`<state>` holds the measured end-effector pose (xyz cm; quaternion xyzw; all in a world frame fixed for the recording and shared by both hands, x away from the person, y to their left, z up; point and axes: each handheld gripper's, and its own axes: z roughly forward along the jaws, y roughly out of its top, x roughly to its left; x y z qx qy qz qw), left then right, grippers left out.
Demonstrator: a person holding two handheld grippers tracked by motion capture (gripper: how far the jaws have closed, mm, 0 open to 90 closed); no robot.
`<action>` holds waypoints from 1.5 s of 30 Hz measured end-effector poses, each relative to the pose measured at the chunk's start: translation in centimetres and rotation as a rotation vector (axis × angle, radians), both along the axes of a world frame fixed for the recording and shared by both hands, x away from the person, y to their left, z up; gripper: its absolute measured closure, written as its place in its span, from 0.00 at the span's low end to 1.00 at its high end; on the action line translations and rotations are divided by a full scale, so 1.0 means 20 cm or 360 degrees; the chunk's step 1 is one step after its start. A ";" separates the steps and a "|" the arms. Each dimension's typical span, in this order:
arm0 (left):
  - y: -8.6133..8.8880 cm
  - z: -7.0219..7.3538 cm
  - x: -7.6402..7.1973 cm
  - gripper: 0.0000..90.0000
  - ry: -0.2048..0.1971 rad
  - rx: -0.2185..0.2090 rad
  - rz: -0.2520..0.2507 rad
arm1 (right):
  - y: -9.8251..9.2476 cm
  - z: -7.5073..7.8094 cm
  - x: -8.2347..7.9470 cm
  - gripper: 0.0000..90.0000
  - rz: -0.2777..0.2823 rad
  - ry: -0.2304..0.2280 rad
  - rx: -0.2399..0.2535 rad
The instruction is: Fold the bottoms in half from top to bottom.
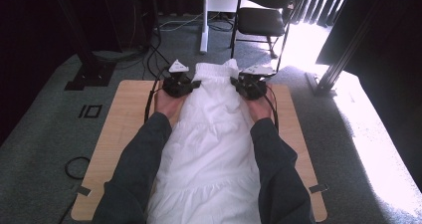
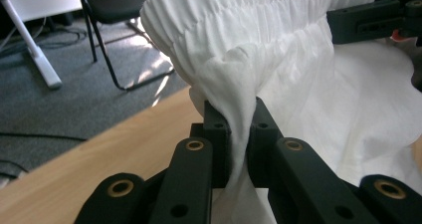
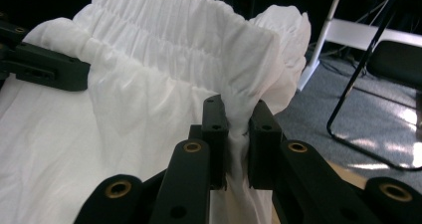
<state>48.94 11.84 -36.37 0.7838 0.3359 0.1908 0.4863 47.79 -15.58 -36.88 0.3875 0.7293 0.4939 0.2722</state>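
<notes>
While both claws pinch its gathered waistband, the white skirt [image 1: 209, 134] hangs stretched mid-frame.
Left claw [image 1: 191, 84] and right claw [image 1: 238, 83] each clench fabric above the table [image 1: 119, 119].

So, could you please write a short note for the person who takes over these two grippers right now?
Left gripper: shut on the white garment, pinching a fold just under the elastic waistband at its left end.
Right gripper: shut on the same garment, just under the waistband's right end.
Position: waistband held up between the grippers at the table's far end; the rest trails back between the forearms toward the person.
Done: both ends gripped and raised.
Left: probably spreading or folding it; keep both grips shut, or the waistband will drop.
</notes>
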 end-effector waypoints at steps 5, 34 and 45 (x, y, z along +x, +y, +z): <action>0.03 -0.01 -0.04 0.94 0.0034 0.0025 -0.0033 | 0.01 0.00 -0.04 0.90 0.0052 0.0008 -0.0024; -0.02 -0.73 -0.77 0.92 0.0415 0.0465 -0.0308 | -0.03 -0.74 -0.65 0.89 0.0410 0.0485 -0.0191; 0.00 -0.86 -0.68 0.92 0.0513 0.0379 -0.0298 | 0.01 -0.86 -0.60 0.88 0.0382 0.0609 -0.0276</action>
